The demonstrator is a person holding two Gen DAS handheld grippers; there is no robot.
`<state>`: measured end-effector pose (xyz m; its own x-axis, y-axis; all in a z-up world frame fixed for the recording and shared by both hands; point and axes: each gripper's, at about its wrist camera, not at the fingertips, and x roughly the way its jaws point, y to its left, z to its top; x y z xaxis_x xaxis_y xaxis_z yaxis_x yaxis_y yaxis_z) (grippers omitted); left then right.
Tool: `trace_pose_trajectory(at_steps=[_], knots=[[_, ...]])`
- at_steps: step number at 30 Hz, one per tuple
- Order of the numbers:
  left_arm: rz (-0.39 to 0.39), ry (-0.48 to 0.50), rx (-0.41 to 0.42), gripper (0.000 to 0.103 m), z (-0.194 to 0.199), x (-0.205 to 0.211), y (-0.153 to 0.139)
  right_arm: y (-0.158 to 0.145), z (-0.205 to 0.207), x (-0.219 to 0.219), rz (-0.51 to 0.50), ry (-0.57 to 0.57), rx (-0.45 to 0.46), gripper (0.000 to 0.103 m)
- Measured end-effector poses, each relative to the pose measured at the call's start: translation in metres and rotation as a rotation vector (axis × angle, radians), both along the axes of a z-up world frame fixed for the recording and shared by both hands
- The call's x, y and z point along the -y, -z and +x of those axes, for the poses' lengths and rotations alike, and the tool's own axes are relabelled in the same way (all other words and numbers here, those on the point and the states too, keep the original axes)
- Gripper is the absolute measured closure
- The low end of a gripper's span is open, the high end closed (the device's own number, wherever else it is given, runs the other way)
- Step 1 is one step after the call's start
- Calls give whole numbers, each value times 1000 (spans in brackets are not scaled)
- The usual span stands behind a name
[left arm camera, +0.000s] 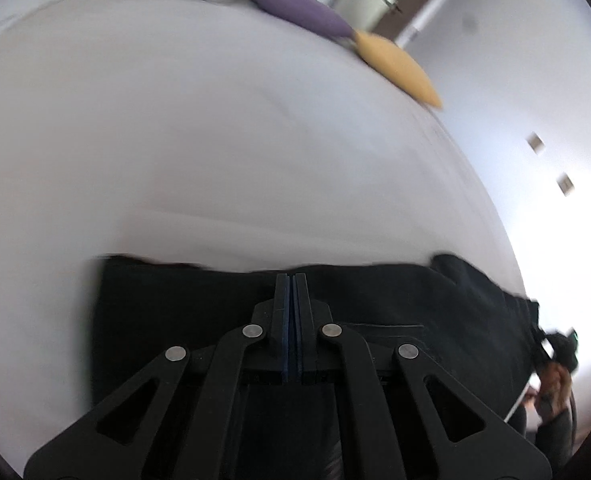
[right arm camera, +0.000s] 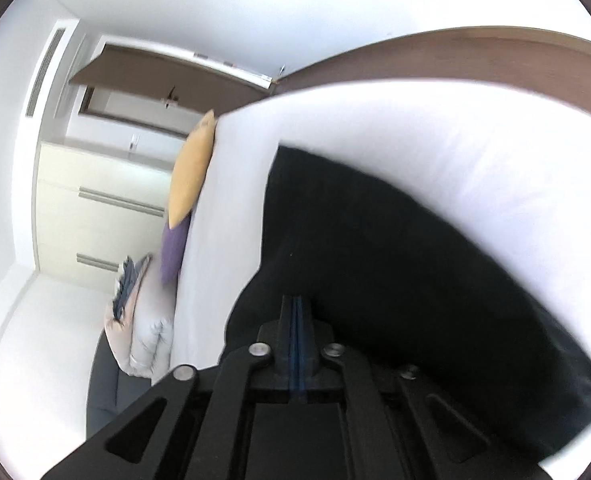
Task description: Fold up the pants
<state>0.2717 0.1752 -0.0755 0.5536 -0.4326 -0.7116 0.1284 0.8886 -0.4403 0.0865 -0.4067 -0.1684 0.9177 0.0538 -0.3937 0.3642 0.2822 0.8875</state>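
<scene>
Black pants (left arm camera: 167, 300) lie on a white bed (left arm camera: 215, 140), stretched left to right across the near part of the left wrist view. My left gripper (left arm camera: 294, 280) is shut, its fingertips at the pants' far edge; whether cloth is pinched between them does not show. In the right wrist view the black pants (right arm camera: 395, 260) spread over the white bed (right arm camera: 435, 140). My right gripper (right arm camera: 297, 302) is shut with its tips against the dark cloth; a pinch cannot be made out.
A purple pillow (left arm camera: 303, 12) and a yellow pillow (left arm camera: 395, 64) lie at the bed's far edge; both also show in the right wrist view, purple (right arm camera: 173, 252), yellow (right arm camera: 189, 172). A folded duvet (right arm camera: 147, 332), cream drawers (right arm camera: 95, 208), a wooden headboard (right arm camera: 455, 60).
</scene>
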Motion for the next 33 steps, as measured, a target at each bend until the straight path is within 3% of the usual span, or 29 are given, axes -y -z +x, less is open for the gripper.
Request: trace_pose_trajectory(at_steps=[3,6,7,8,11,13,16,17,22,28,30,33], knots=[[-9,14,94,100,-28,3,-31,-16,5,-49,-25,-145,49,99],[-59,126,121,100,-59,51,-41,-21,59,-139,-8,-393,82,99],[-39,168,122,100,-69,76,-39,-18,44,-146,9,-461,60,99],[-14,211,122,100,-80,98,-34,-12,58,-173,19,-549,49,99],[85,297,49,100,-95,148,-3,10,64,-197,35,-602,-16,99],[70,281,-27,101,-97,152,27,27,59,-184,60,-555,-43,103],[-131,240,-67,101,-90,123,41,30,19,-130,40,-420,-18,103],[-163,239,-84,101,-87,117,44,34,-2,-111,33,-369,-20,103],[-150,250,-85,100,-81,103,48,36,-59,-10,15,-87,-4,103],[-173,255,-92,100,-104,89,69,10,-116,69,-69,118,-25,103],[-174,254,-93,100,-101,94,69,3,-142,81,-71,180,-41,94],[-179,251,-92,100,-103,109,75,-1,-202,87,-53,166,15,85]])
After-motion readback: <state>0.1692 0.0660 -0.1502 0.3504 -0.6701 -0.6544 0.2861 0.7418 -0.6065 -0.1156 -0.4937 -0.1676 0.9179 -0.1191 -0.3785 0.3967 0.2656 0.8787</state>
